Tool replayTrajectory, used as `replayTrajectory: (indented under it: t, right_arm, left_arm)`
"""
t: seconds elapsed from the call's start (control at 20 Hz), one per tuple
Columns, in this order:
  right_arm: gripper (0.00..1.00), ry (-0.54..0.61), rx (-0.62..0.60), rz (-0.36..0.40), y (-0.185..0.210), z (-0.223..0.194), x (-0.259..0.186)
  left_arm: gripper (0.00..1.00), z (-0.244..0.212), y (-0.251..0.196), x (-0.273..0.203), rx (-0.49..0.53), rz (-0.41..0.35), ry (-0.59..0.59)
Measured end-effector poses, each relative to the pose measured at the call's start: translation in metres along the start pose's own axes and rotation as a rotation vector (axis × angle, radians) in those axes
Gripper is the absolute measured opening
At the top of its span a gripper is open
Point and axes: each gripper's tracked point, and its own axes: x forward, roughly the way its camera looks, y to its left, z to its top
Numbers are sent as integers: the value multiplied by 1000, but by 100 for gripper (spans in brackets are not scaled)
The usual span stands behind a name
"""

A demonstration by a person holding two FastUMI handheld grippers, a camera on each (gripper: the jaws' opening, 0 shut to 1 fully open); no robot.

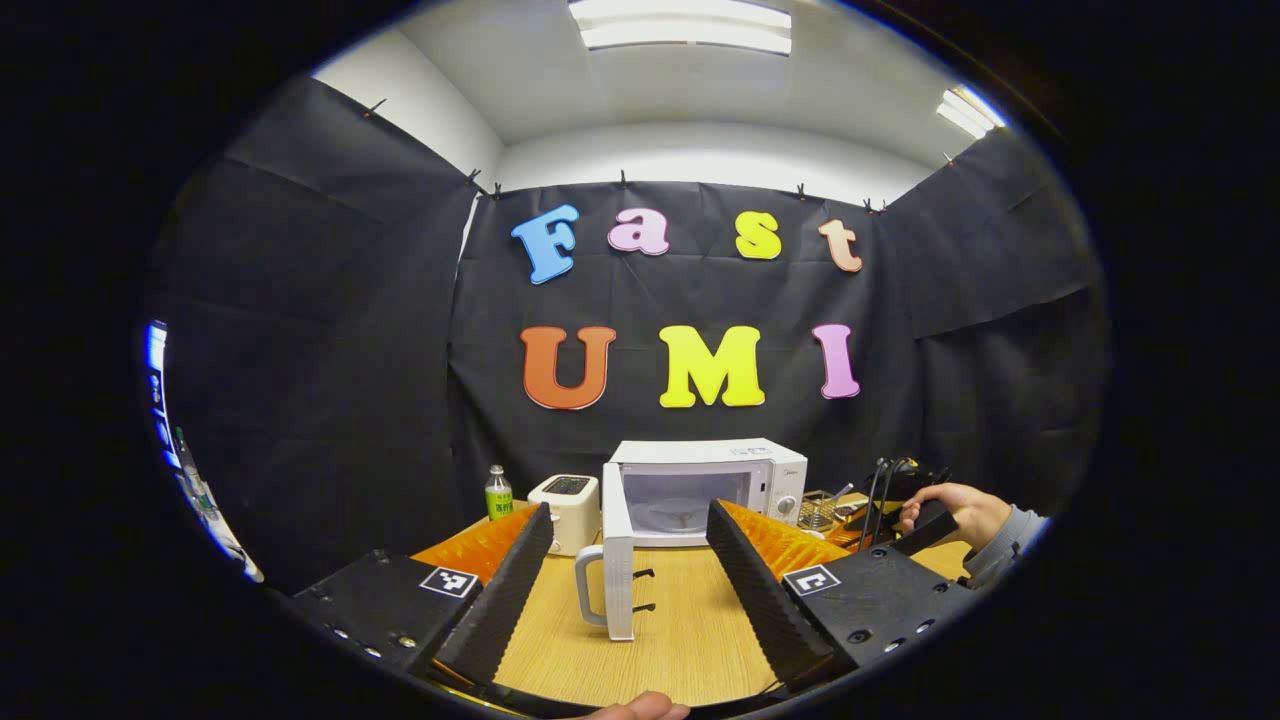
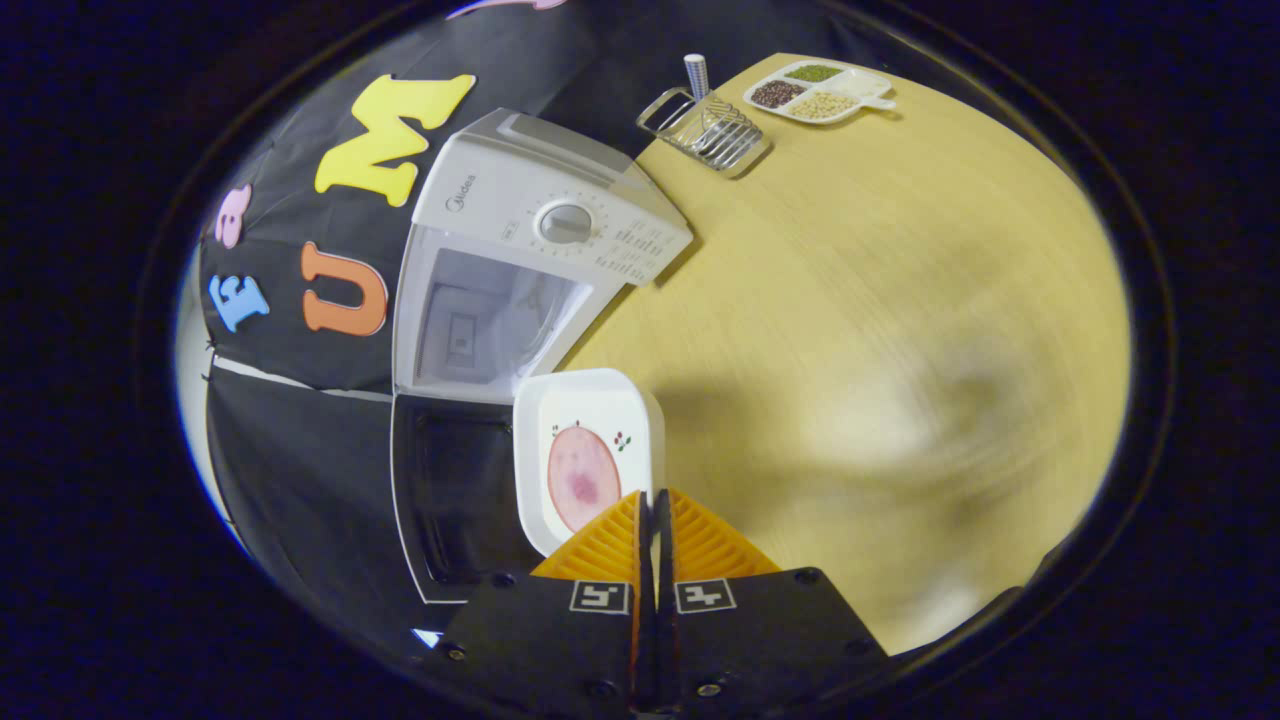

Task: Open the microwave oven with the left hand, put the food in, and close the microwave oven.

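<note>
The microwave oven (image 1: 700,490) sits on the wooden table (image 1: 690,640) with its door (image 1: 618,570) swung wide open. The left gripper (image 1: 630,585) is spread apart and holds nothing. The right gripper (image 2: 655,520) pinches the white plate's (image 2: 585,460) rim, with a slice of ham (image 2: 583,478) on it, just in front of the microwave oven.

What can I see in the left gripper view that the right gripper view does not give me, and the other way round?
Only the left gripper view: a toaster, a green bottle, the door handle, the open left gripper and a hand far right.

Only the right gripper view: the white plate of food pinched at its rim by the right gripper, a divided tray of grains, and the microwave's dial.

Both: the white microwave with its door swung open, the wire rack and the wooden table.
</note>
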Motion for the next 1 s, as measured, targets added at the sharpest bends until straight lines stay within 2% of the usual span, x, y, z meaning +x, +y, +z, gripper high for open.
replayTrajectory:
  t: [0.2, 0.4, 0.55, 0.75, 0.85, 0.9, 1.0]
  right_arm:
    - [4, -52, 36, 27, 33, -3, 31]
    - [4, -184, 84, 43, 61, 12, 61]
    - [4, -236, 119, 55, 81, 19, 85]
    - [4, -345, 207, 122, 107, 39, 115]
    - [0, -435, 225, 120, 111, 56, 126]
    - [4, -472, 228, 136, 117, 63, 132]
    - [3, -529, 220, 196, 134, 77, 146]
  left_arm:
    - [95, -6, 9, 5, -19, 2, 12]
    - [94, -10, 16, 10, -18, 1, 16]
    - [94, -15, 18, 12, -23, -6, 26]
    - [94, -21, 27, 17, -4, 7, 36]
    - [94, -28, 34, 21, -4, 20, 42]
    - [94, -32, 35, 22, -8, 23, 48]
    - [94, -46, 38, 29, -16, 22, 76]
